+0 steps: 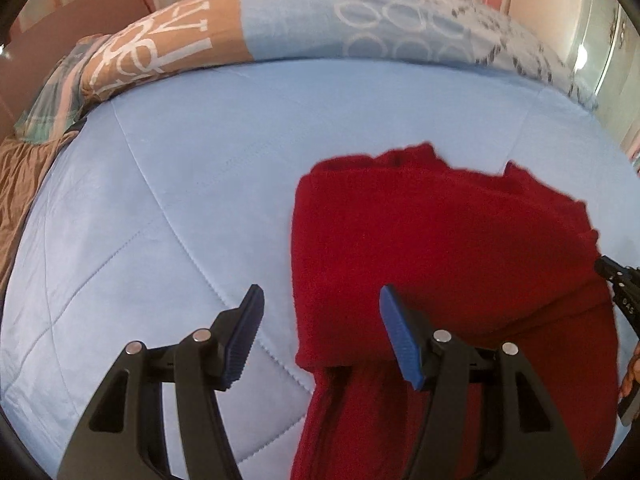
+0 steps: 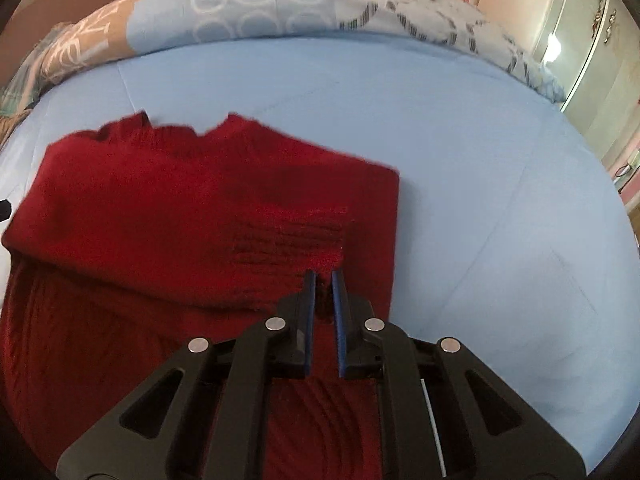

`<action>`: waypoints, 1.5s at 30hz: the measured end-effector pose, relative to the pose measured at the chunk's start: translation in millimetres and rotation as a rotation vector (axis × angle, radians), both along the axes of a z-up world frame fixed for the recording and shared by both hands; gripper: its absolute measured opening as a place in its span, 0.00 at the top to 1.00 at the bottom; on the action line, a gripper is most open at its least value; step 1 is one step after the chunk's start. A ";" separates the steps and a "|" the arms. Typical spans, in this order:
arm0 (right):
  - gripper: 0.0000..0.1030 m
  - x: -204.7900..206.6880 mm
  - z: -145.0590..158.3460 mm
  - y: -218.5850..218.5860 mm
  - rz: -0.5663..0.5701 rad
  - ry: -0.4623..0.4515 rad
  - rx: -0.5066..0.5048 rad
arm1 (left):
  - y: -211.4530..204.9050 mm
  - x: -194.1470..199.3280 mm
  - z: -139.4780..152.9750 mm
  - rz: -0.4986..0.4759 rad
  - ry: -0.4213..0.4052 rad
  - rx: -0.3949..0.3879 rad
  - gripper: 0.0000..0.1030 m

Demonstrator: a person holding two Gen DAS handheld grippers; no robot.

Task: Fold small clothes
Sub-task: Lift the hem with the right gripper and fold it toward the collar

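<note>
A red knitted sweater (image 1: pixel 440 240) lies partly folded on the light blue bedspread (image 1: pixel 180 200). My left gripper (image 1: pixel 320 290) hovers open over the sweater's left edge; its blue pads (image 1: pixel 394 332) touch nothing. In the right wrist view the sweater (image 2: pixel 160 208) fills the left half, with a ribbed cuff (image 2: pixel 288 240) lying on top. My right gripper (image 2: pixel 323 278) has its jaws almost together, pinching red knit at that cuff. The right gripper's tip (image 1: pixel 616 284) shows at the far right of the left wrist view.
A rolled patterned duvet (image 1: pixel 360 20) in blue, brown and white runs along the back of the bed. Brown fabric (image 1: pixel 24 184) hangs at the left edge. A pale wardrobe (image 2: pixel 592 60) stands at the right. A person's hand (image 1: pixel 632 368) shows at the right rim.
</note>
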State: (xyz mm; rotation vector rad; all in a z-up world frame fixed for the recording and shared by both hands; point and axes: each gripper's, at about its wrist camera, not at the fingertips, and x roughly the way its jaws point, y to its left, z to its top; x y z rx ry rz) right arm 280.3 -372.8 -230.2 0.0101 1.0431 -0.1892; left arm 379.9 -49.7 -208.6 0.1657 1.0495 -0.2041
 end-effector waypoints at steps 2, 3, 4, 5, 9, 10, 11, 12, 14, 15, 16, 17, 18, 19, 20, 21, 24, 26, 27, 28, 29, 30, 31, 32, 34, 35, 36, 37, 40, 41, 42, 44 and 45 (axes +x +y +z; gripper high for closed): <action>0.92 4.3 -0.5 -1.1 -0.007 -0.004 0.016 | -0.1 1.9 -0.5 0.004 0.000 0.003 0.40; 0.92 5.6 2.0 -1.4 -0.008 -0.010 0.021 | 1.1 1.4 2.1 0.006 -0.002 -0.006 0.40; 0.92 7.2 6.2 -1.9 -0.008 -0.018 0.028 | 2.2 -0.7 6.2 0.005 0.000 -0.030 0.40; 0.92 7.6 9.6 -2.2 -0.007 -0.027 0.034 | 2.1 -4.4 9.9 -0.005 0.009 -0.063 0.40; 0.92 7.8 28.1 -0.9 -0.006 -0.069 0.032 | -21.7 -29.0 11.2 -0.071 0.059 -0.128 0.40; 0.92 7.2 33.3 -1.5 -0.011 -0.084 0.033 | -29.1 -33.6 7.8 -0.087 0.072 -0.133 0.40; 0.92 7.5 37.4 -2.4 -0.016 -0.096 0.035 | -36.2 -37.1 3.6 -0.097 0.085 -0.136 0.40; 0.92 6.8 41.8 -2.9 -0.020 -0.108 0.040 | -46.4 -40.9 -3.1 -0.110 0.102 -0.150 0.40; 0.92 8.4 55.0 -4.8 -0.020 -0.144 0.052 | -57.5 -42.9 -10.7 -0.109 0.100 -0.154 0.40; 0.92 8.4 60.5 -4.6 -0.018 -0.159 0.055 | -62.2 -40.4 -16.4 -0.072 0.085 -0.125 0.40; 0.92 9.1 70.7 -3.6 -0.010 -0.182 0.062 | -63.0 -37.4 -18.9 -0.044 0.079 -0.122 0.40; 0.92 9.0 78.4 -1.2 -0.002 -0.199 0.069 | -60.7 -32.6 -20.5 -0.008 0.071 -0.147 0.40; 0.92 9.2 86.8 1.5 0.008 -0.218 0.074 | -58.8 -29.5 -20.5 0.015 0.064 -0.161 0.40; 0.92 9.3 96.9 6.6 0.024 -0.241 0.076 | -54.7 -25.2 -18.8 0.056 0.046 -0.159 0.40; 0.92 9.1 106.5 12.9 0.042 -0.263 0.077 | -51.9 -22.5 -17.5 0.093 0.027 -0.130 0.40; 0.92 8.4 112.8 17.3 0.053 -0.279 0.080 | -49.6 -20.4 -16.7 0.120 0.016 -0.090 0.40; 0.92 9.3 132.7 33.8 0.097 -0.328 0.106 | -29.7 -17.3 -18.9 0.212 0.025 -0.025 0.40; 0.92 10.9 142.8 44.6 0.128 -0.354 0.125 | -14.4 -16.7 -20.7 0.236 0.050 -0.012 0.38; 0.92 12.4 146.1 49.2 0.143 -0.359 0.135 | -9.7 -17.0 -22.4 0.243 0.058 0.005 0.38; 0.92 14.1 149.0 55.1 0.163 -0.367 0.146 | -4.5 -18.7 -24.8 0.263 0.057 0.056 0.38; 0.92 16.1 150.5 60.1 0.177 -0.371 0.145 | 1.5 -20.5 -26.7 0.296 0.042 0.123 0.38; 0.92 17.8 151.6 64.9 0.189 -0.374 0.139 | 10.0 -21.2 -28.5 0.329 0.035 0.158 0.38; 0.92 20.4 151.2 69.7 0.200 -0.373 0.128 | 17.6 -18.9 -32.1 0.348 0.052 0.159 0.39; 0.92 22.7 149.6 71.9 0.203 -0.370 0.118 | 25.2 -17.7 -37.7 0.354 0.088 0.138 0.39; 0.92 25.5 144.1 69.1 0.194 -0.361 0.093 | 36.2 -16.0 -43.3 0.360 0.137 0.070 0.38; 0.92 25.9 140.9 65.8 0.184 -0.355 0.086 | 37.0 -17.4 -40.2 0.353 0.130 0.061 0.39; 0.92 26.3 137.4 61.2 0.171 -0.348 0.079 | 35.1 -19.4 -36.2 0.335 0.121 0.064 0.39; 0.92 25.2 133.2 53.9 0.152 -0.339 0.064 | 31.0 -24.3 -29.5 0.300 0.104 0.059 0.39; 0.92 16.0 116.4 30.2 0.092 -0.304 0.019 | 17.9 -40.8 -12.4 0.203 0.056 0.025 0.38; 0.92 12.6 109.3 22.8 0.074 -0.290 0.013 | 12.7 -44.0 -7.8 0.174 0.043 0.020 0.37; 0.92 9.0 99.2 14.5 0.055 -0.270 0.011 | 8.7 -48.0 -4.2 0.153 0.029 0.020 0.35; 0.92 5.3 66.4 -4.3 0.010 -0.183 0.025 | -1.2 -52.3 1.2 0.112 0.002 0.015 0.34; 0.92 3.3 55.5 -9.4 -0.002 -0.156 0.034 | -2.5 -53.0 0.9 0.094 -0.006 0.012 0.34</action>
